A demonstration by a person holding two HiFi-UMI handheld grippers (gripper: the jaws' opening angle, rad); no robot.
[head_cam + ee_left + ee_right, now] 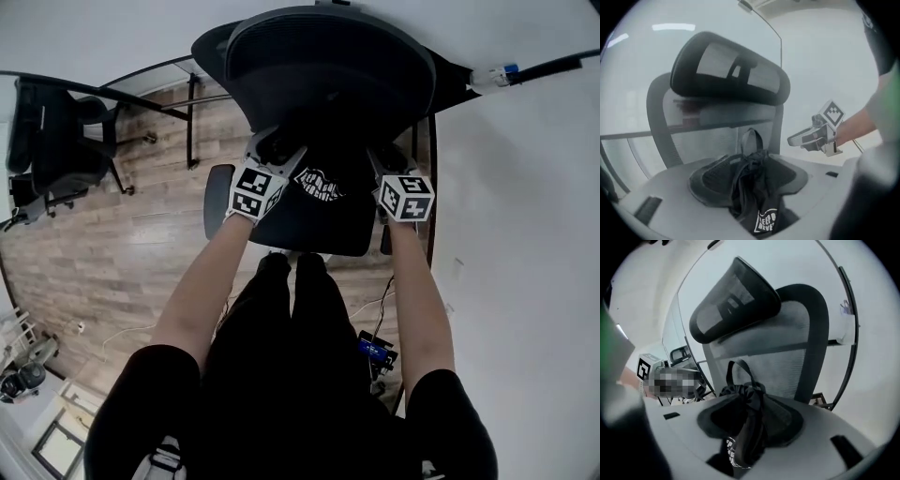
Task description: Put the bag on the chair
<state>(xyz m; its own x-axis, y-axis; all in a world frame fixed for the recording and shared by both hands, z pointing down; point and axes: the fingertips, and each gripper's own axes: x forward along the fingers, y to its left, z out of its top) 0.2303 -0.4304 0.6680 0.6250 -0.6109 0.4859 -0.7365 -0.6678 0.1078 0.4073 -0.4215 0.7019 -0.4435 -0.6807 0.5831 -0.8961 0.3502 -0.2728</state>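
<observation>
A black fabric bag [323, 185] with white print sits over the seat [319, 234] of a black mesh office chair, below its headrest [328, 56]. My left gripper [277, 150] is over the bag's left end. Its jaws stand wide, with a bunched handle and its upright loop [751, 143] between them; the printed cloth [766, 220] sags below. My right gripper [386, 161] is over the bag's right end. The other bunched handle [747, 397] runs between its jaws. Whether those pads press on the cloth does not show. The right gripper [808, 138] also shows apart in the left gripper view.
A second black office chair [56, 141] stands at the far left on the wood floor. A dark metal desk frame [192, 122] is behind the left armrest. White wall fills the right side. Cables and a blue power strip [378, 352] lie by my right leg.
</observation>
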